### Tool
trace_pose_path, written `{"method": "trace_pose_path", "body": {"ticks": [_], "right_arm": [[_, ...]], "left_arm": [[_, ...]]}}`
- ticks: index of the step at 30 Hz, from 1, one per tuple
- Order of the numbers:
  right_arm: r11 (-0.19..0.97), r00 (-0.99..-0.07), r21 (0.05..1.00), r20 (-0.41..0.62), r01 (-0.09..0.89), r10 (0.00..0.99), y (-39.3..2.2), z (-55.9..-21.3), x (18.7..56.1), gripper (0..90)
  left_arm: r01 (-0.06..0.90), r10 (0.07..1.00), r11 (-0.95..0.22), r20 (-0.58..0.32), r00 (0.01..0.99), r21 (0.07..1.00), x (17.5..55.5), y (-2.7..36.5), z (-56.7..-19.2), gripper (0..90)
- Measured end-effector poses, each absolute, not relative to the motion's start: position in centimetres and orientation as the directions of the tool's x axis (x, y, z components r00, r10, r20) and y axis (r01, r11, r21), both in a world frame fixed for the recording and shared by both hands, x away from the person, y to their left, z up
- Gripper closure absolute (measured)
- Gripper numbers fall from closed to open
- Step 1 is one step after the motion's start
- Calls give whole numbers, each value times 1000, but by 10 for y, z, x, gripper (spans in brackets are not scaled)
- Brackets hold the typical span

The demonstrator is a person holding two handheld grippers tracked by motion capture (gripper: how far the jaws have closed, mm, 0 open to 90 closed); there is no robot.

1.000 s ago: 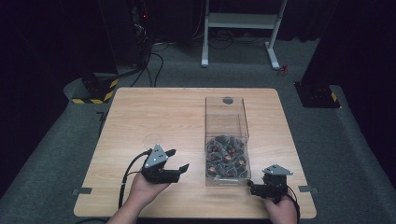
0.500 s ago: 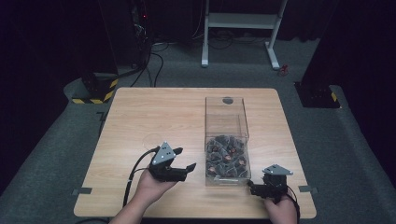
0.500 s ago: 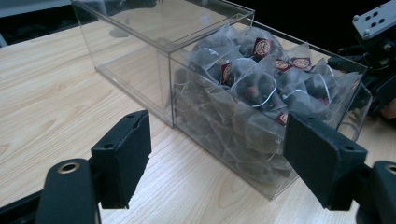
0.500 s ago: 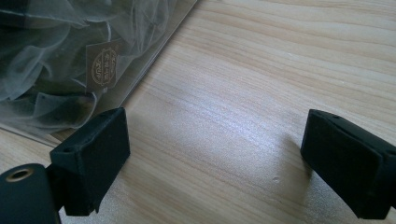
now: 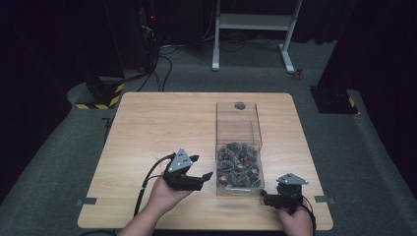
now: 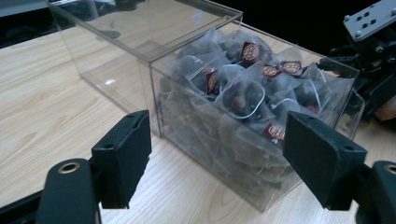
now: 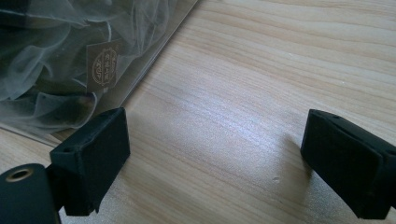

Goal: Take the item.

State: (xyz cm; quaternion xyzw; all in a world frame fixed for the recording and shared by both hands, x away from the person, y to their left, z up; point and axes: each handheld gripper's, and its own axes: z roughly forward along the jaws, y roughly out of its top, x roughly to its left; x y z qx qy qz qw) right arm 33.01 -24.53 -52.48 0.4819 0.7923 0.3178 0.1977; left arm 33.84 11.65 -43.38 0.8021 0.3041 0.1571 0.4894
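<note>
A clear plastic box (image 5: pixel 238 118) stands lengthwise on the wooden table (image 5: pixel 162 123), right of centre. Its near half holds a heap of mesh tea bags (image 5: pixel 238 164) with red-brown tags. My left gripper (image 5: pixel 202 166) hovers just left of the box's near end, open, pointing at its side wall. In the left gripper view the open jaws of the left gripper (image 6: pixel 217 140) frame the box (image 6: pixel 187 60) and the tea bags (image 6: pixel 247 93), with nothing between them. My right gripper (image 5: pixel 264 195) rests at the box's near right corner, open over bare wood (image 7: pixel 217 126), the box wall (image 7: pixel 154 56) to its left.
A dark round spot (image 5: pixel 239 105) marks the table by the box's far end. A white frame (image 5: pixel 255 22) and a yellow-black striped base (image 5: pixel 98 96) stand on the carpet beyond. The other gripper (image 6: pixel 369 46) sits behind the box in the left gripper view.
My left hand has moved its gripper to the right, closer to the box's side. The right gripper has stayed where it was.
</note>
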Motion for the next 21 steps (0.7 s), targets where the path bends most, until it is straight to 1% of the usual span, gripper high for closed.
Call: {"method": "trace_pose_path", "body": {"ticks": [11, 21], "right_arm": [[334, -458, 694, -7, 638, 889, -245, -525, 330, 78], [337, -462, 694, -7, 636, 887, -245, -525, 330, 78]], "left_arm": [[324, 609, -354, -46, 792, 877, 346, 95, -433, 283], [319, 584, -352, -60, 810, 880, 358, 81, -435, 399]]}}
